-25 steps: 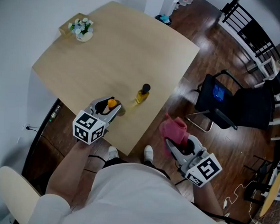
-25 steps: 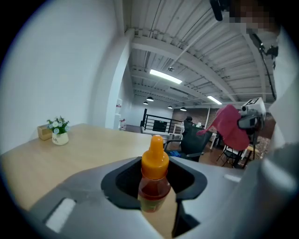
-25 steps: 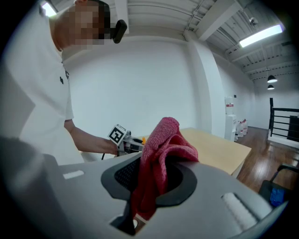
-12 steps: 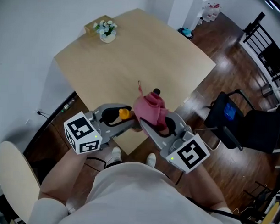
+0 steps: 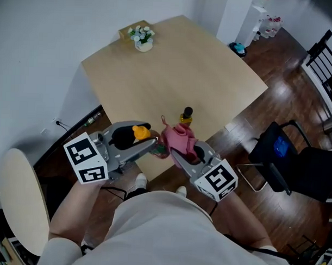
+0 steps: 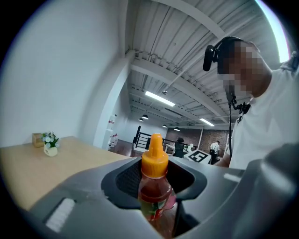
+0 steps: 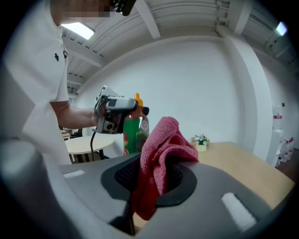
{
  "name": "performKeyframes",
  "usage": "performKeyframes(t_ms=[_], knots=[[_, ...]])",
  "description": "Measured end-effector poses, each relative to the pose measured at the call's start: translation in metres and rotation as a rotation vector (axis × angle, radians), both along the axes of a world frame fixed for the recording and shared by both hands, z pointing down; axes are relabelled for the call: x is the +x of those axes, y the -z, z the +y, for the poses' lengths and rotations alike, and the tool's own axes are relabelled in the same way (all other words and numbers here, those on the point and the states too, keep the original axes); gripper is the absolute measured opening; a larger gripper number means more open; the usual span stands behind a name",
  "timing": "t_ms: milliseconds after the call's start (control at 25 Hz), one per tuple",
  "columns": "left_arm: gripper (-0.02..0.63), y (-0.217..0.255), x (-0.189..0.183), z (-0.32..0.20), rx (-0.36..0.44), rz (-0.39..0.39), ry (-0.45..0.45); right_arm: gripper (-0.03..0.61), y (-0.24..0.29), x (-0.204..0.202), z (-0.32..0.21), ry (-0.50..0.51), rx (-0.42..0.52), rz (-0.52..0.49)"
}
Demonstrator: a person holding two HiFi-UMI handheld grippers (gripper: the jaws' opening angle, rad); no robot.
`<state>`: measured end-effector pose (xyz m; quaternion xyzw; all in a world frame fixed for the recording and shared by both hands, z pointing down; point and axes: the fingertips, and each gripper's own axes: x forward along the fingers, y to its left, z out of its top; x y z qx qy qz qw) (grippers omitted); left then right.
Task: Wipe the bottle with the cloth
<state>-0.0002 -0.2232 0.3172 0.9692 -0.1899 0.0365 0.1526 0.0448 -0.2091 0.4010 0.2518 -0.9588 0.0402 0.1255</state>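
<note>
My left gripper [image 5: 153, 147] is shut on a small bottle [image 6: 154, 188] with an orange cap [image 5: 140, 132], red contents and a green label. It holds the bottle upright above the table's near edge. My right gripper [image 5: 180, 152] is shut on a pink cloth [image 5: 178, 137], which bunches up out of its jaws. The cloth [image 7: 160, 145] sits close against the right side of the bottle [image 7: 135, 129]; I cannot tell whether they touch. In the right gripper view the left gripper [image 7: 113, 112] shows clamped near the bottle's top.
A second bottle [image 5: 185, 116] with yellow liquid and a black cap stands on the wooden table [image 5: 201, 65] just beyond the cloth. A small flower pot [image 5: 142, 39] is at the far corner. A round cream seat [image 5: 22, 206] is at left, a black chair [image 5: 287, 160] at right.
The right gripper has swung the cloth up from low on the right to beside the bottle. The left gripper has stayed shut on the bottle, which is now closer to the cloth.
</note>
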Motion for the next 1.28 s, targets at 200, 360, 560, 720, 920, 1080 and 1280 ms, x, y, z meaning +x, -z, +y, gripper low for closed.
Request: performKeyframes(t_ms=[200, 360, 560, 720, 920, 1080, 1280], knots=[[0.16, 0.006, 0.007, -0.004, -0.01, -0.008, 0.067, 0.077, -0.017, 0.031, 0.005, -0.027, -0.054, -0.017], [0.161, -0.006, 0.005, -0.012, -0.034, -0.031, 0.111, 0.077, 0.041, 0.025, 0.011, 0.023, 0.094, -0.059], [0.161, -0.008, 0.023, -0.009, -0.041, -0.04, 0.124, 0.077, 0.077, 0.007, 0.042, 0.112, 0.17, 0.042], [0.161, 0.004, 0.03, -0.008, -0.032, -0.018, 0.123, 0.077, 0.056, 0.001, 0.045, 0.084, 0.184, 0.075], [0.161, 0.015, 0.023, -0.008, -0.028, 0.003, 0.132, 0.077, 0.001, 0.02, 0.046, 0.034, 0.066, 0.101], [0.161, 0.018, 0.001, -0.012, -0.032, 0.01, 0.146, 0.077, -0.005, 0.006, 0.049, 0.005, 0.034, 0.103], [0.161, 0.006, 0.004, -0.012, -0.047, 0.004, 0.155, 0.077, 0.046, -0.007, 0.069, 0.063, 0.136, 0.105]])
